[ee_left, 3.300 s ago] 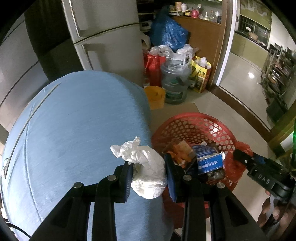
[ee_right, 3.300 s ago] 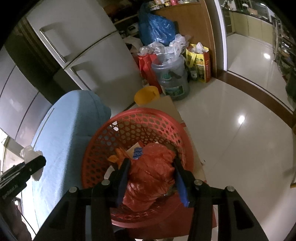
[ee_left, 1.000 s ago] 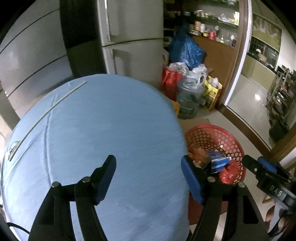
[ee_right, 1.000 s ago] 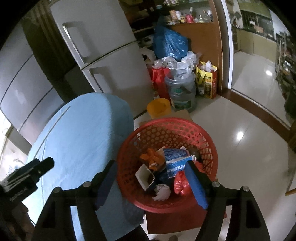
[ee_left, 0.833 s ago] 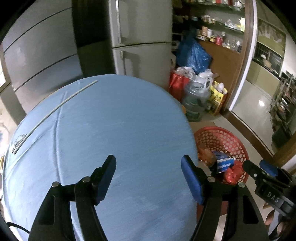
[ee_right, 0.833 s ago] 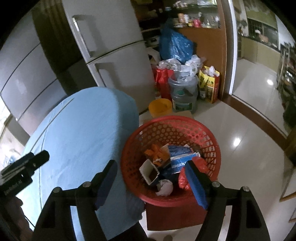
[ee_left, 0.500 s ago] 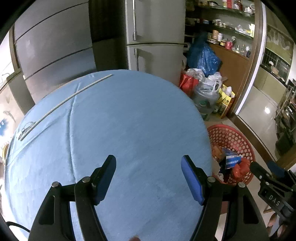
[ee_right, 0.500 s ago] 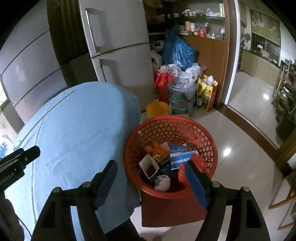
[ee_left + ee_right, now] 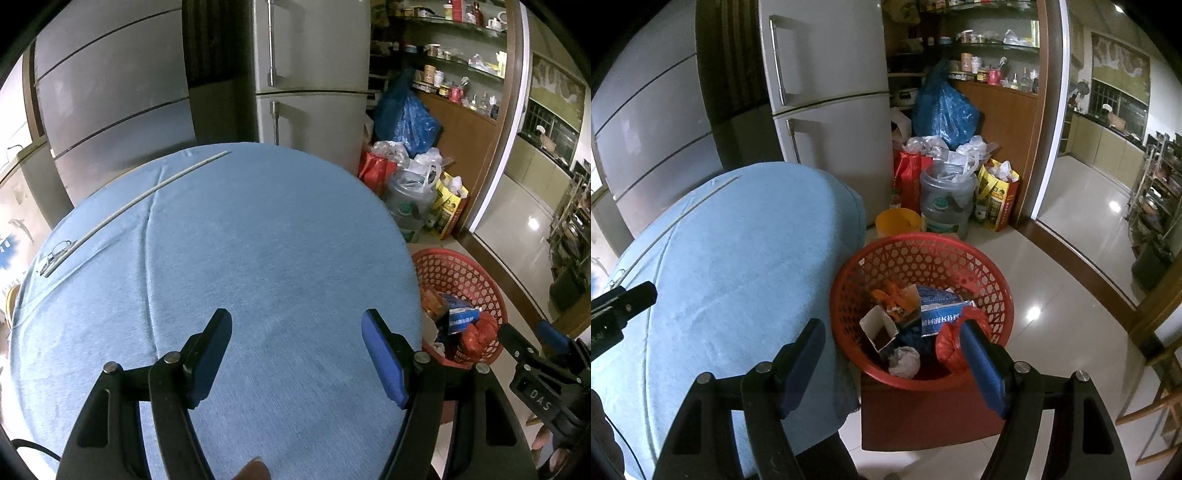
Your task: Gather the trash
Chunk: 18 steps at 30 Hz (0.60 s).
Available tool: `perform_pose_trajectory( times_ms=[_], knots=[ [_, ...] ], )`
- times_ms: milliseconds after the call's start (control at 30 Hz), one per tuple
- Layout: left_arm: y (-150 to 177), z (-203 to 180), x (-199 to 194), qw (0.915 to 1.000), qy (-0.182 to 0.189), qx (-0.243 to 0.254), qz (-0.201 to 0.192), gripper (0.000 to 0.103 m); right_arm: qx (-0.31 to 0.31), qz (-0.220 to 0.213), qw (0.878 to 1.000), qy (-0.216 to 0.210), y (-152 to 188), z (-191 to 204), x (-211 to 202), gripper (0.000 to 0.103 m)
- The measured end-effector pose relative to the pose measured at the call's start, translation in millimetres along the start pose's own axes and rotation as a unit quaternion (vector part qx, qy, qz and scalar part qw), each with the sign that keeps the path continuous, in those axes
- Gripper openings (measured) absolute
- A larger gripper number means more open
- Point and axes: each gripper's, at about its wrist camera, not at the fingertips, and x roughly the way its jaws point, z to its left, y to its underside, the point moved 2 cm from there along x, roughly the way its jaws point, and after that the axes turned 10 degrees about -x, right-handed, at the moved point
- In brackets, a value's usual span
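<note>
A red mesh basket [image 9: 923,251] stands on a red stool beside the round table. In it lie a red plastic bag [image 9: 951,343], a crumpled white wad [image 9: 905,363], a blue-and-white packet [image 9: 940,314], an orange wrapper and a small open carton. My right gripper [image 9: 892,339] hangs open over the basket's near rim, nothing between its fingers. In the left wrist view my left gripper [image 9: 295,332] stands open above the blue tablecloth [image 9: 240,258], holding nothing. The basket [image 9: 461,280] shows at the right of that view, with the right gripper [image 9: 532,343] beyond it.
A thin white rod [image 9: 147,199] lies on the cloth at the far left. Behind the table stand grey fridges [image 9: 831,92]. On the floor are a water jug [image 9: 945,203], a yellow bucket [image 9: 897,221], a blue bag [image 9: 942,107] and shopping bags. Tiled floor [image 9: 1071,277] opens to the right.
Both views have swung to the left over the table, so the basket sits further right. The trash that both grippers held earlier lies in the basket; both jaws stay wide.
</note>
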Motion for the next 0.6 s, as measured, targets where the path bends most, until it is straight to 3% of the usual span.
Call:
perform_pose_trajectory(
  times_ms=[600],
  knots=[
    [2.9, -9.1, -6.7, 1.0, -0.002, 0.008, -0.005, 0.073, 0.0, -0.017, 1.0, 0.007, 3.8, -3.4, -9.9, 0.078]
  ],
)
